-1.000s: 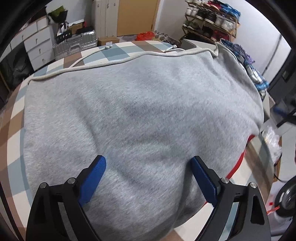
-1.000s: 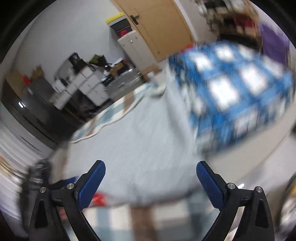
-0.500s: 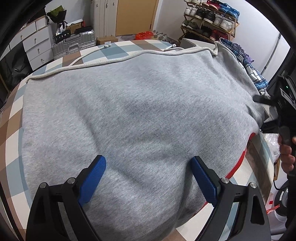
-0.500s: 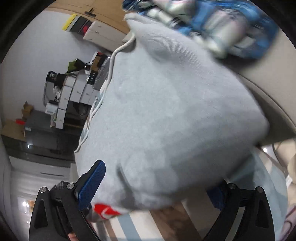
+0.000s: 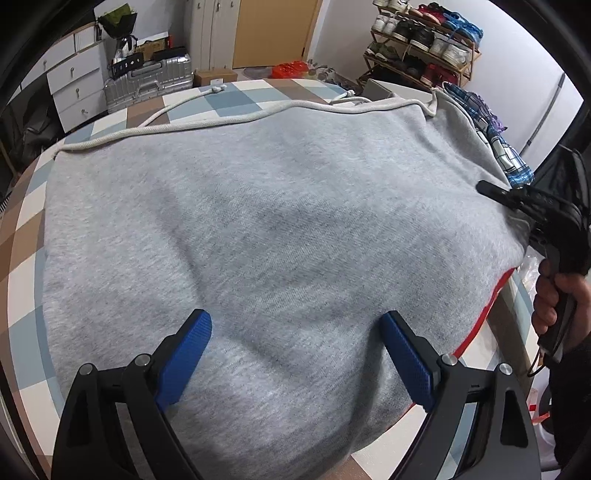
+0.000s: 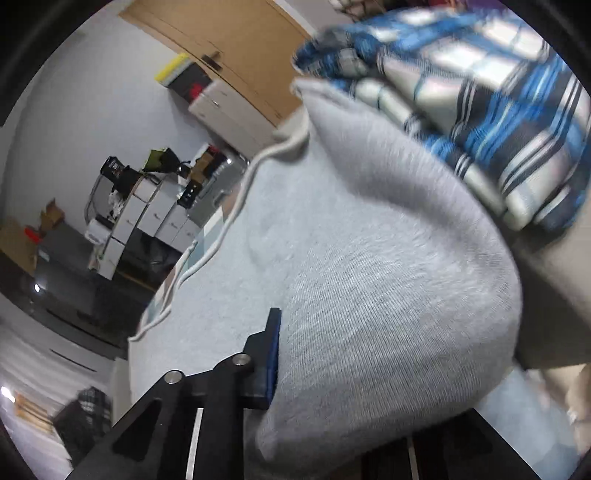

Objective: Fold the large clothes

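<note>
A large grey sweatshirt [image 5: 277, 221] lies spread over the checkered table [image 5: 22, 266], with a white drawstring cord [image 5: 221, 122] along its far edge and a red band [image 5: 491, 295] showing under its right side. My left gripper [image 5: 295, 332] hovers open over the near part of the cloth with nothing pinched. At the sweatshirt's right edge, my right gripper [image 5: 495, 192] is closing its jaws on a bunched fold. In the right wrist view the sweatshirt [image 6: 369, 295] bulges over the right gripper [image 6: 291, 332], one pad presses on the cloth, and the other finger is hidden beneath it.
A blue plaid shirt [image 5: 498, 144] lies folded at the table's far right, beside the sweatshirt [image 6: 480, 92]. A person's hand [image 5: 550, 295] grips the right handle. Behind the table stand a shoe rack [image 5: 424, 33], a silver suitcase [image 5: 147, 81] and white drawers [image 5: 77, 85].
The right gripper came in from the right, dropped onto the sweatshirt's right edge and went from wide open to closed on a fold. The left gripper stayed where it was, open.
</note>
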Action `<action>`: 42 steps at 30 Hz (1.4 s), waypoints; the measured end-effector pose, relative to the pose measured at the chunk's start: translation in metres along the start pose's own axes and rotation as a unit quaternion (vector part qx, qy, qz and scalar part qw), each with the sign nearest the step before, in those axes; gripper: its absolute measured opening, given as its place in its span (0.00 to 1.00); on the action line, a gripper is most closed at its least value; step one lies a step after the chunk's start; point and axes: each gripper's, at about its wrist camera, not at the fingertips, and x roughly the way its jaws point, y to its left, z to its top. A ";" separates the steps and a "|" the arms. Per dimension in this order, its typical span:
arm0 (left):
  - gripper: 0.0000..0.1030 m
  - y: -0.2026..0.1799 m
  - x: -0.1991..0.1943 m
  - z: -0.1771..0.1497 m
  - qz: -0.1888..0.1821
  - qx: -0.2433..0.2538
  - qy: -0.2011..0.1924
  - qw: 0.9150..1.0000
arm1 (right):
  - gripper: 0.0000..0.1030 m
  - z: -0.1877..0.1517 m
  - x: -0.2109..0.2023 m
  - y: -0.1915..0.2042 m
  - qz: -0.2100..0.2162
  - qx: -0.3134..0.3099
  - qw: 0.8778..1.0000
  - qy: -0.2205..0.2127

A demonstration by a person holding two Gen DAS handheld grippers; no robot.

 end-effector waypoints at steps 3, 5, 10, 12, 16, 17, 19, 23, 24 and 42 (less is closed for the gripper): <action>0.87 -0.005 0.005 0.001 0.005 0.011 0.014 1.000 | 0.14 -0.001 -0.008 0.022 -0.031 -0.076 0.996 -0.023; 0.87 -0.005 0.006 0.003 -0.002 0.005 0.025 1.000 | 0.13 -0.002 -0.015 0.040 -0.056 -0.133 0.989 -0.038; 0.87 -0.011 0.009 0.004 -0.013 -0.007 0.035 0.999 | 0.12 -0.006 -0.021 0.074 -0.110 -0.248 0.961 -0.054; 0.87 -0.019 0.010 0.002 -0.027 -0.001 0.040 0.999 | 0.12 -0.007 -0.028 0.080 -0.124 -0.281 0.949 -0.062; 0.87 -0.047 0.013 -0.003 -0.055 0.045 0.050 0.996 | 0.11 0.000 -0.037 0.094 -0.154 -0.322 0.930 -0.083; 0.87 -0.052 0.013 -0.004 -0.066 0.057 0.050 0.995 | 0.11 0.002 -0.037 0.099 -0.159 -0.327 0.928 -0.085; 0.87 -0.051 0.011 -0.005 -0.085 0.065 0.047 0.993 | 0.11 0.006 -0.045 0.113 -0.175 -0.351 0.916 -0.088; 0.87 -0.021 0.002 -0.005 -0.162 0.022 0.034 0.986 | 0.11 -0.018 -0.049 0.182 -0.189 -0.459 0.860 -0.117; 0.84 -0.012 -0.001 -0.006 -0.174 0.009 0.030 0.984 | 0.10 -0.031 -0.049 0.206 -0.185 -0.490 0.842 -0.130; 0.78 0.176 -0.145 -0.067 -0.210 -0.143 -0.028 0.967 | 0.16 -0.287 0.064 0.283 -0.110 -0.768 0.631 0.030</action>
